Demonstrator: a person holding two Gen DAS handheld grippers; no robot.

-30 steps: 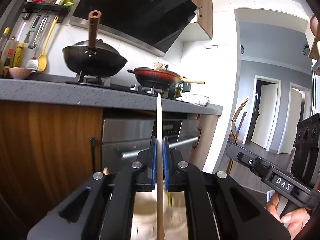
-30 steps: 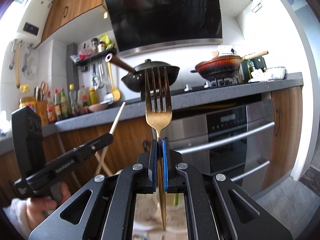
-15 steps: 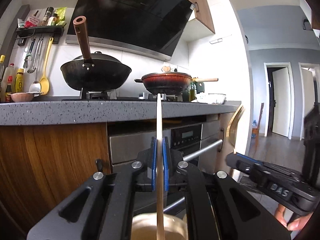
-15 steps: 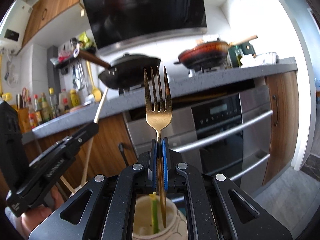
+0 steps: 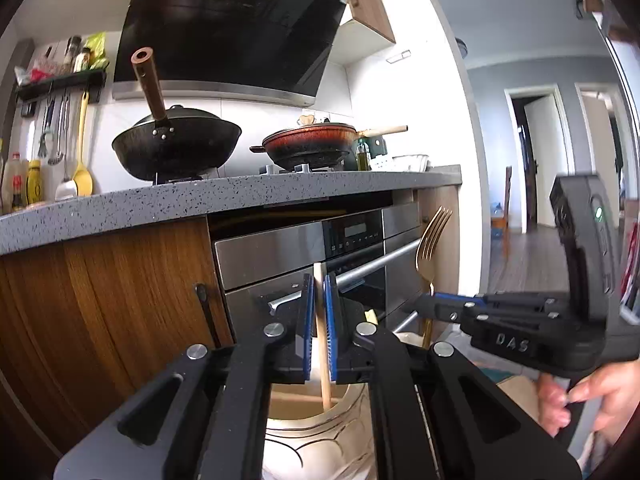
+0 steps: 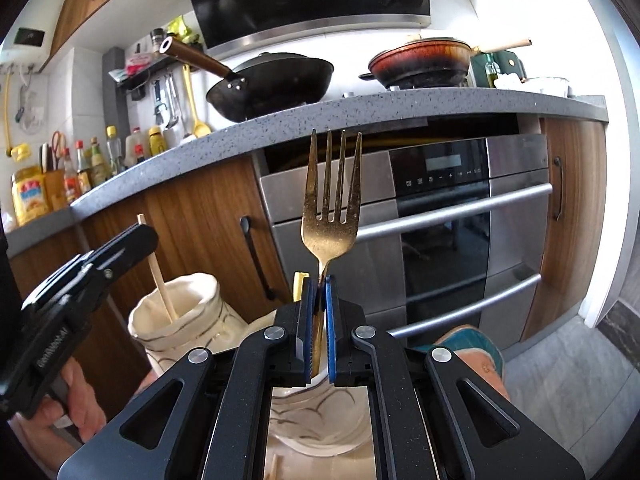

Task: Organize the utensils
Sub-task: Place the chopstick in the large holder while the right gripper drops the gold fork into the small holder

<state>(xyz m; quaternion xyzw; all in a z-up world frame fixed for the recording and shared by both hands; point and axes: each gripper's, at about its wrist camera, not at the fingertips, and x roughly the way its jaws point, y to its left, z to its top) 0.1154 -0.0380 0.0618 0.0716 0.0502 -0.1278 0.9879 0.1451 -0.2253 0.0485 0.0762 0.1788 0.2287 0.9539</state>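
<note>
The right gripper (image 6: 318,312) is clamping a gold fork (image 6: 331,216) by its thin neck, tines up at frame centre; stiff, slick metal, it is likely to pivot unless held just below the head. The left gripper (image 5: 318,320) is holding its jaws slightly parted around a light wooden chopstick (image 5: 322,344), whose lower end is standing inside a cream ceramic jar (image 6: 180,312) at lower left, fragile-looking. A second patterned jar (image 6: 316,416) is sitting under the fork. The oven handle (image 6: 452,216) is crossing close behind.

Grey speckled worktop (image 6: 400,106): sauce bottles (image 6: 80,168) at 9 o'clock end, white dish (image 6: 548,84) at 3 o'clock end. Black wok (image 6: 276,84), red pan (image 6: 420,62) on burners between.
</note>
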